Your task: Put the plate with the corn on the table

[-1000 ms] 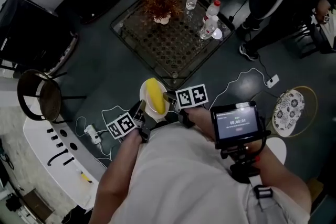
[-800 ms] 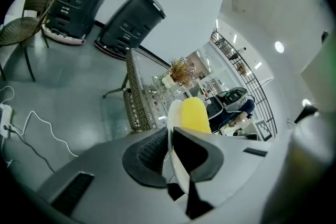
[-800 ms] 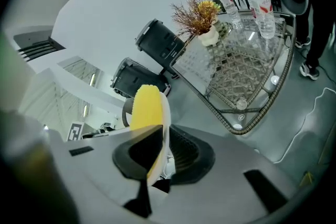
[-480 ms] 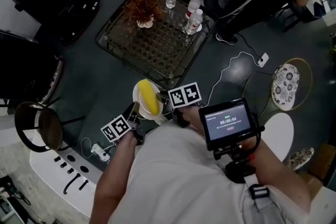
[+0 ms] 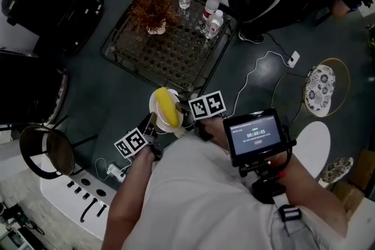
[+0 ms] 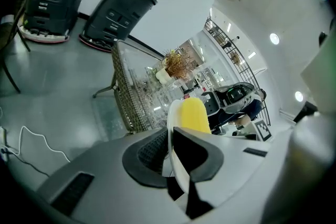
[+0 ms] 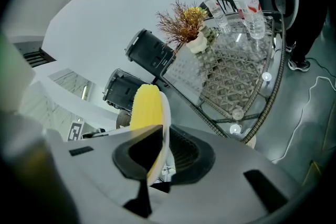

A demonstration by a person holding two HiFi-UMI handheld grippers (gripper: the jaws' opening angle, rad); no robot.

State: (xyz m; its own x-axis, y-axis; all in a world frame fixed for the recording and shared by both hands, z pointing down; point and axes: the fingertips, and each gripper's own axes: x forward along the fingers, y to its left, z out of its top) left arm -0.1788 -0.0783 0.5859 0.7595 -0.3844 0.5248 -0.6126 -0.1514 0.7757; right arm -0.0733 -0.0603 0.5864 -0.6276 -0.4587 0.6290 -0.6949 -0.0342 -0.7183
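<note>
Head view: the glass table [image 5: 176, 55] lies ahead, well apart from the white plate [image 5: 153, 113], which is held in the air with the corn [image 5: 167, 106] on it. The left gripper [image 5: 151, 127] and right gripper [image 5: 185, 116] each pinch an opposite rim. The carry seems in hand; the next move calls for bringing the plate level over the table and lowering it.

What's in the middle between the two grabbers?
A white plate with a yellow corn cob on it. The left gripper and the right gripper each pinch its rim from opposite sides, seen best in the head view.
</note>
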